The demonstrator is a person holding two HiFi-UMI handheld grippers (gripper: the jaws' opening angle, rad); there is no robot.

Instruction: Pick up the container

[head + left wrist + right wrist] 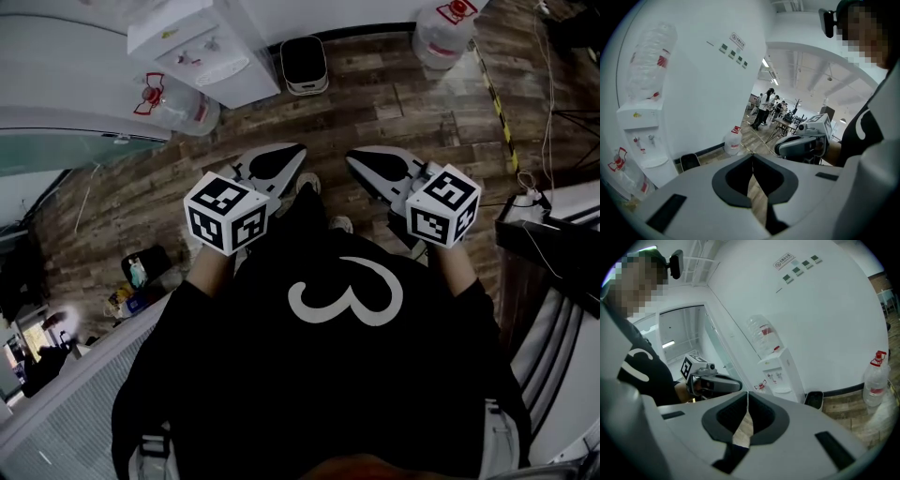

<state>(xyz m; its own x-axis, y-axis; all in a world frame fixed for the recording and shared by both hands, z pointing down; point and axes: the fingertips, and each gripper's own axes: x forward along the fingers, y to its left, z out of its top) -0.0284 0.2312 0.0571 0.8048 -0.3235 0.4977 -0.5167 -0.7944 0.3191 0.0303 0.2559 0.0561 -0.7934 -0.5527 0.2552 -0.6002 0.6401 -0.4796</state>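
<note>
Wooden planks point(394, 103), worn and brown, run under the person, who faces a white, boxy water dispenser point(202, 47) with both forearms pushed forward and low, side by side. The left hand-held gripper point(298, 150) aims its pale, pointed nose toward the floor in front of the dispenser. Its dark-lined jaws are pressed together with nothing between them. The right hand-held gripper point(352, 159), further to the dispenser's right, has its jaws together and empty as well. Each carries a cube of black-and-white squares at its back end.

The container point(305, 64), a small rounded bin with a dark hollow and a pale rim, sits on the floor just right of the dispenser, against the wall and apart from both grippers. A clear plastic jug point(178, 105) with a red label sits at the dispenser's left. Another jug point(445, 33) stands well to its right.
</note>
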